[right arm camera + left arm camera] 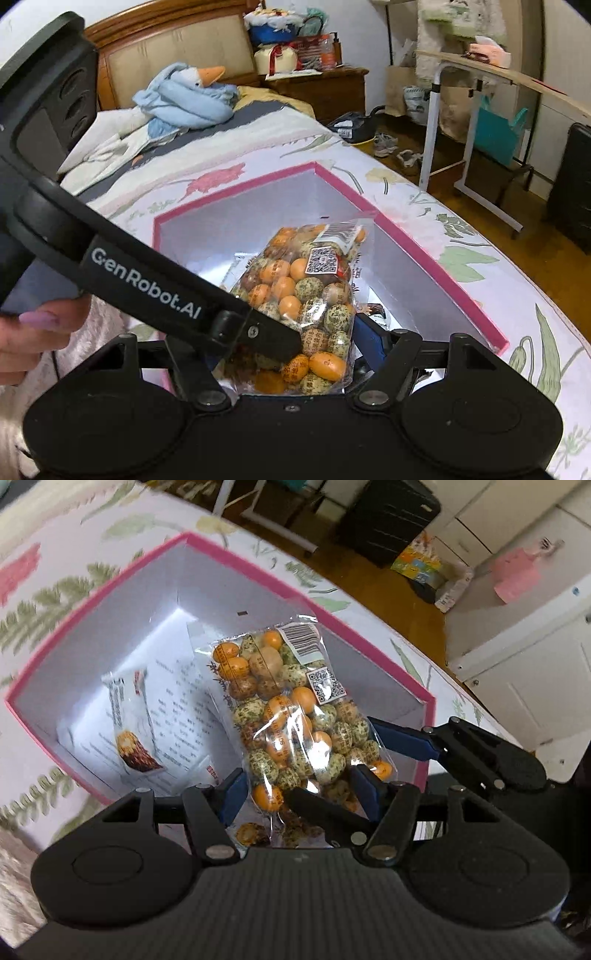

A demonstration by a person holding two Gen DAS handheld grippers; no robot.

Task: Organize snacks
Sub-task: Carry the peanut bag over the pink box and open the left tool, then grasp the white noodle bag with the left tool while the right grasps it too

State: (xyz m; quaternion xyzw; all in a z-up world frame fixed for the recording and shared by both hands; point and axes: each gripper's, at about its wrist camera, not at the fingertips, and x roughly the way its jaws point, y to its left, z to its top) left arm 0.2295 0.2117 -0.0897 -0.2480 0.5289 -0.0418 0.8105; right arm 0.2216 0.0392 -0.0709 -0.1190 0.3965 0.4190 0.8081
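Black gripper housings fill the near edge of both wrist views, and between them hangs the item being handled: a clear plastic bag of orange and speckled green coated nuts (pixel 295 716), held over the open pink-rimmed cardboard box with a pale grey interior (pixel 110 587). In the left wrist view the left gripper (pixel 303 790) has its blue-padded jaws set on either side of the lower end of the bag, and the pads appear to press on the plastic, so it is judged to be gripping the bag. The right gripper (pixel 295 350) also has the bag between its jaws; only its right blue pad is visible, the left one is covered by the other tool's arm, and contact cannot be confirmed, so its state cannot be told. A hand (pixel 26 332) shows at the left edge of the right wrist view. The box rests on a white bedspread printed with pink flowers and green leaves (pixel 48 572). Inside the box, to the left of the bag, lies a white snack packet with a picture of a brown cake slice (pixel 129 720), on top of a sheet of white printed paper (pixel 177 709). Progress is judged as partial: one packet is already stowed and the bag of nuts is above the box but not yet released. Remaining work is to lower the bag, let go and withdraw both tools; no further loose snacks are visible on the bedspread.
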